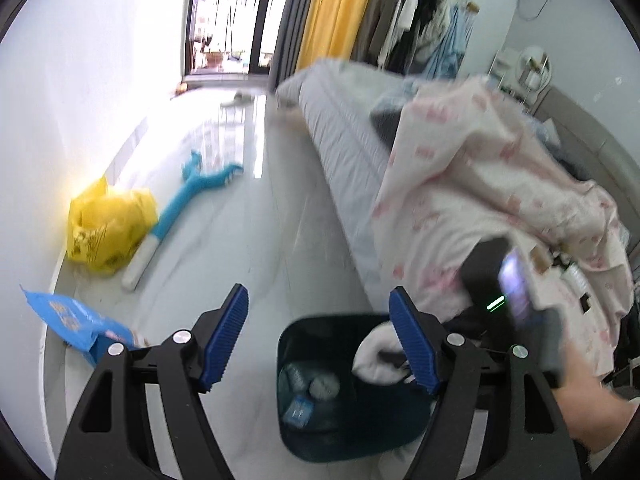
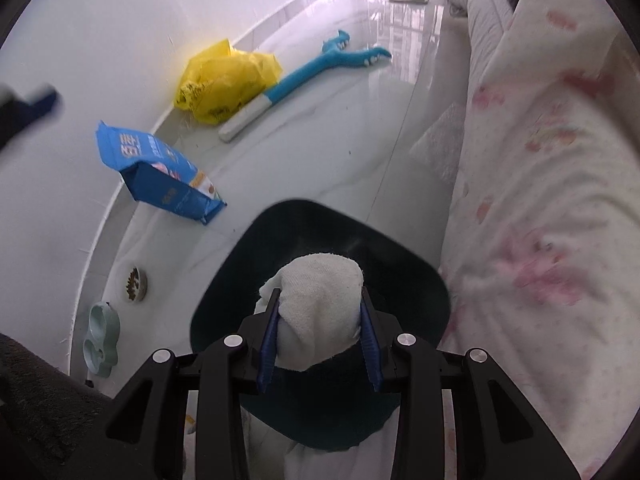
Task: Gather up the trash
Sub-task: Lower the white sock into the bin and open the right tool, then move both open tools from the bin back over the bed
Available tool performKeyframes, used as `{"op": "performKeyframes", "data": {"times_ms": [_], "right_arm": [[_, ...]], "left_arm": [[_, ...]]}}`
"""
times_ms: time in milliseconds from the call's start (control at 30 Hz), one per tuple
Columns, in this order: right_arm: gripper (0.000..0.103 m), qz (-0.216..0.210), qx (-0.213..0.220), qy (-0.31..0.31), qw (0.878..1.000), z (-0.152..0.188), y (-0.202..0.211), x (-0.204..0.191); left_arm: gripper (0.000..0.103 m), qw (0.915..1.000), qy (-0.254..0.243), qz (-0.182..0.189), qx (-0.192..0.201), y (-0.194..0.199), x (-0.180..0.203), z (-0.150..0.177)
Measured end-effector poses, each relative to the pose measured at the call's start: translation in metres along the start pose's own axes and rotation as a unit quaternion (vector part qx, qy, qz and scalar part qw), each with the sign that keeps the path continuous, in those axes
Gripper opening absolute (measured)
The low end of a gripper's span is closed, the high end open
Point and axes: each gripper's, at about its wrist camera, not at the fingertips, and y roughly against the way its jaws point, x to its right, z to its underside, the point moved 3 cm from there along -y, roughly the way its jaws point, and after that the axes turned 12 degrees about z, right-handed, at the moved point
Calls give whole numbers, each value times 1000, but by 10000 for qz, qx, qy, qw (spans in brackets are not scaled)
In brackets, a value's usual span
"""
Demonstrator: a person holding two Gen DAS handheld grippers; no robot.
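Two tongs work above a dark bin (image 2: pixel 224 312) standing on the pale floor (image 2: pixel 320 140) beside a bed. Right tongs (image 2: pixel 318 342) point steeply down over the bin mouth, their blue pads (image 2: pixel 267 354) pinched onto a crumpled white cloth wad (image 2: pixel 320 300); the wad is soft, ribbed and bulges above the pads. Left tongs (image 1: pixel 316 338) tilt downward more gently, standing about half open with nothing between the pads (image 1: pixel 222 340).

Left wrist view alone shows the bin's inside (image 1: pixel 320 420), holding a few pale, crushed items, plus the right-hand device (image 1: pixel 516 292) and a bare forearm (image 1: pixel 592 408) at the frame's right. Right wrist view alone shows a dish of pet food (image 2: pixel 134 283) and a green double bowl (image 2: pixel 101 340) by the wall.

Farther off lie a blue packet (image 2: pixel 160 168), a yellow plastic bag (image 2: pixel 224 80) and a blue toy with a white handle (image 2: pixel 304 76). Pink-patterned bedding (image 2: pixel 540 200) covers the bed.
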Motion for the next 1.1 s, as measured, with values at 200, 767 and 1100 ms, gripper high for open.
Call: {"op": "performKeyframes", "data": {"times_ms": [200, 767, 1100], "right_arm": [[37, 42, -256, 111, 9996, 8, -22, -7], [52, 90, -477, 328, 9983, 28, -39, -8], [63, -78, 18, 276, 9996, 29, -3, 2]], "left_arm": [[69, 9981, -236, -80, 560, 20, 11, -19], [63, 9922, -527, -30, 1131, 44, 37, -36], [63, 9913, -601, -4, 1173, 42, 55, -43]]}}
